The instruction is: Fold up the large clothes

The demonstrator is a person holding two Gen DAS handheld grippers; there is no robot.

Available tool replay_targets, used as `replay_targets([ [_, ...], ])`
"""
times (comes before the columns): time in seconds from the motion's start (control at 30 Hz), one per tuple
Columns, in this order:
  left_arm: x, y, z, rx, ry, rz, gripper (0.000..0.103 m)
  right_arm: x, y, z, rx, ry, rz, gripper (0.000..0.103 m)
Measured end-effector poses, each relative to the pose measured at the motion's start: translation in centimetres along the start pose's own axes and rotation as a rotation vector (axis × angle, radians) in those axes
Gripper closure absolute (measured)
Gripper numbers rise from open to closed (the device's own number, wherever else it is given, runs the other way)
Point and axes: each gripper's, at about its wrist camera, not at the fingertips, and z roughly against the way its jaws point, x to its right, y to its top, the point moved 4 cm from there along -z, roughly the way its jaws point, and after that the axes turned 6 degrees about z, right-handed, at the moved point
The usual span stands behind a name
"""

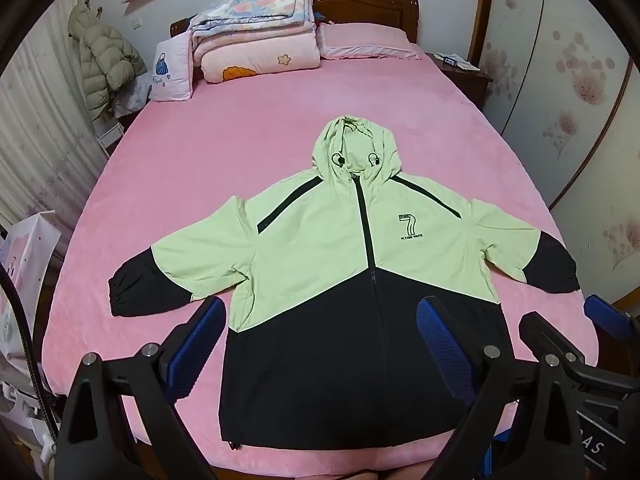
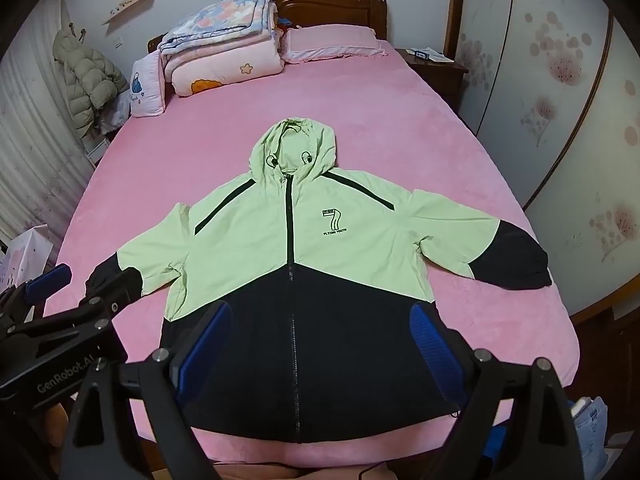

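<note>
The left hand-held gripper and the right hand-held gripper hover with jaws apart, empty, above the near hem of the jacket. It lies flat, zipped, sleeves spread, on the pink bed (hood toward the far end). Far off sit folded quilts, a pillow and a nightstand at right.

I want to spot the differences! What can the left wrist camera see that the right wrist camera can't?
Only the left wrist view shows the right gripper at its edge. Only the right wrist view shows the left gripper and blue jeans beside the bed. Both show the green-and-black jacket lying flat, zipped, on the pink bed, the folded blankets, and open, empty grippers.
</note>
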Motion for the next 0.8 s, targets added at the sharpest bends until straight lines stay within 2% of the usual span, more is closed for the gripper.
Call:
replay_targets([
  [0.27,-0.4,0.0,0.5,0.000,-0.026,0.028,0.008,0.0,0.2,0.1,-0.001,0.006,-0.002,0.012],
  [0.8,-0.3,-0.6,0.9,0.005,-0.017,0.021,0.008,-0.2,-1.0,0.5,0.007,0.013,-0.006,0.012],
])
